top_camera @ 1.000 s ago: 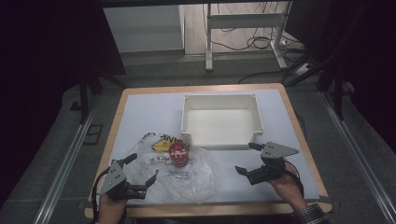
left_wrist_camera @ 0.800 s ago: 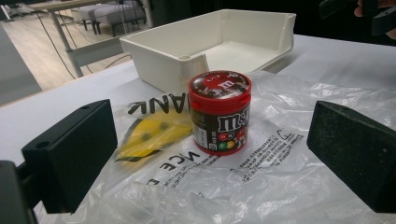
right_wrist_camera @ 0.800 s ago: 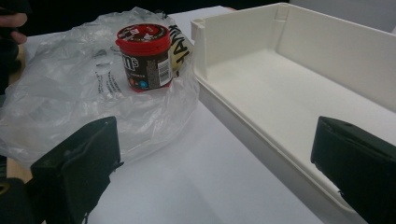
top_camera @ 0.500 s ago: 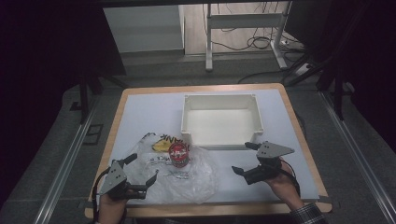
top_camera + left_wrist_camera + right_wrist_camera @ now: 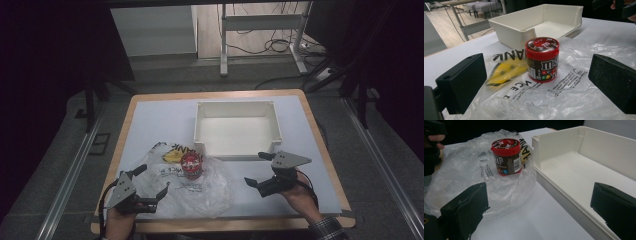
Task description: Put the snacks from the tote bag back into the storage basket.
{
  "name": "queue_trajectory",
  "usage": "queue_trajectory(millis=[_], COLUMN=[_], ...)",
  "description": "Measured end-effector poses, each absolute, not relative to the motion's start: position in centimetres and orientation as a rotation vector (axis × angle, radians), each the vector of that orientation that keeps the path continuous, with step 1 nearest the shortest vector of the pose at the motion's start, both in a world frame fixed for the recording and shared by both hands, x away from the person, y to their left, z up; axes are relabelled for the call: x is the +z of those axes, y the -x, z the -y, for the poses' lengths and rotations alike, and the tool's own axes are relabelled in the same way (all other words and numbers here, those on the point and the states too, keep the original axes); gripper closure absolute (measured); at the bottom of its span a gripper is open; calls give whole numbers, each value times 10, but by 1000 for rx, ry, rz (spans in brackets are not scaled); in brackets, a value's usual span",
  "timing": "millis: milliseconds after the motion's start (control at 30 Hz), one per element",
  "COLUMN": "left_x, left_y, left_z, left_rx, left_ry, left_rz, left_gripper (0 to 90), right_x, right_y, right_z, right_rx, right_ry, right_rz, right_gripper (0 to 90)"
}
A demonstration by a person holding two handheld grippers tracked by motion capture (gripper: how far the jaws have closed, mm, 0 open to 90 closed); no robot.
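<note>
White tabletop w/ wood edging point(image 5: 150, 97), dark room behind, cables on the floor beyond. Landmark: red-lidded candy jar point(image 5: 191, 166), standing upright on a clear plastic bag point(image 5: 210, 192) spread flat on the table.

Bag lies under the jar, so the jar's weight pins it; probably why the film stays flat. White open bin point(image 5: 237, 127) sits just behind the jar, near corner almost touching the bag edge, close enough to be a likely drop spot.

Left gripper point(image 5: 147, 187) is near-left of the jar, over the bag's front-left edge, jaws wide apart, holding nothing. Its view has the jar centred between the pads, so it looks lined up for a grab.

Right gripper point(image 5: 261, 170) is right of the jar, beside the bin's front wall, off the bag, jaws also spread wide, empty. Prob. waiting to steady the bag or take the jar.
</note>
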State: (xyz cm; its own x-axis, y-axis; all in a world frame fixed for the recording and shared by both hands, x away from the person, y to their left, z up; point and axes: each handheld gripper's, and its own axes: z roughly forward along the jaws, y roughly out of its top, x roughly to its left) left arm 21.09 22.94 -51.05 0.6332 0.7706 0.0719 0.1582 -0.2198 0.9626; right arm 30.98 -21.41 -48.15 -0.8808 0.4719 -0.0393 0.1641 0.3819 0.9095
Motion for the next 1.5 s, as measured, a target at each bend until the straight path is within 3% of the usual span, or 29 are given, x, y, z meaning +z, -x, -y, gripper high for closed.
queue_trajectory(millis=[1500], left_x=[-511], left_y=[-211], left_z=[-229], left_rx=[680], left_ry=[-1734], left_rz=[-760], left_gripper=[15], right_x=[-485], right_y=[-322], right_z=[188], right_rx=[1535], right_ry=[-511], right_rz=[-2409], right_gripper=[17])
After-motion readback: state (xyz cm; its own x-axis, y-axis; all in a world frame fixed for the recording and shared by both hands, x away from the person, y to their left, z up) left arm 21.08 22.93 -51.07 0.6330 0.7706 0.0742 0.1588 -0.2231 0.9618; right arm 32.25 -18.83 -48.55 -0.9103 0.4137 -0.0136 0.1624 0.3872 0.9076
